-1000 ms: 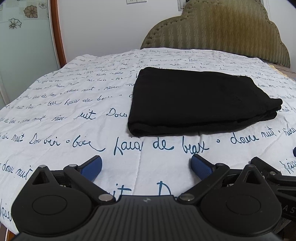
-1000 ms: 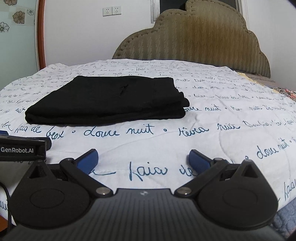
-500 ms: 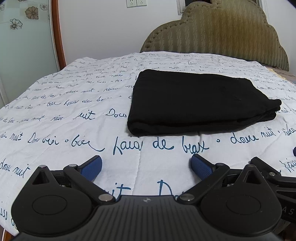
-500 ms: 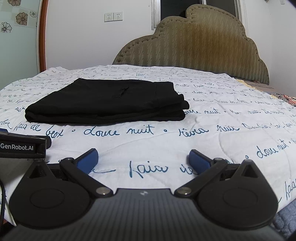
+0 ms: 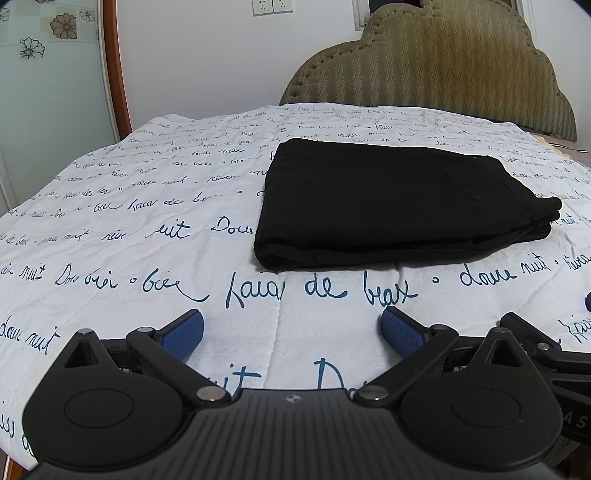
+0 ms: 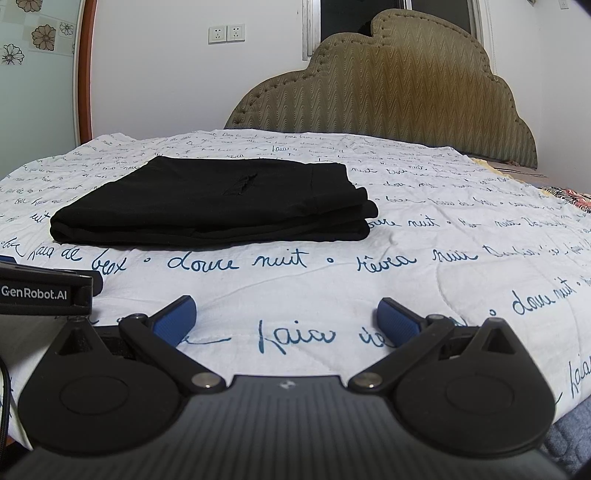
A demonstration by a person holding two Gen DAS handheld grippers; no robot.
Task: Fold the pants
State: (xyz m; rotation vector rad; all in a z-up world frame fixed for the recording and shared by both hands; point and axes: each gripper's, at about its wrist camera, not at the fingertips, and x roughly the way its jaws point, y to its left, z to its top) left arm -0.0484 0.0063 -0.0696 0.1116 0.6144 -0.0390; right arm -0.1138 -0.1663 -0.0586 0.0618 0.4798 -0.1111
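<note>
Left wrist view takes in the wide bed under a white quilted bedspread [image 5: 147, 229] printed with dark blue handwritten script, and every place below is given relative to the black folded pants. Behind the pants, at the far end of the bed, rises the olive-brown padded headboard with a scalloped top [image 5: 436, 70]; the right wrist view shows the same headboard [image 6: 388, 99] against a white wall, with a white double wall socket [image 6: 226, 34] above and behind the pants. The black folded pants [image 5: 391, 206] lie flat on the bedspread as a neat rectangular stack, several layers showing at the right-hand edge; in the right wrist view the pants [image 6: 214, 203] sit left of centre. Nearer the camera than the pants, well apart from them, the left gripper [image 5: 291, 330] hovers with its blue-padded black fingers spread wide and nothing between them. The right gripper [image 6: 286, 319] is likewise on the near side of the pants, fingers wide apart and empty, clear of the cloth. A black housing lettered "GenRobot.AI" [image 6: 44, 293] shows at the left edge of the right wrist view, in front of the pants' left corner.
</note>
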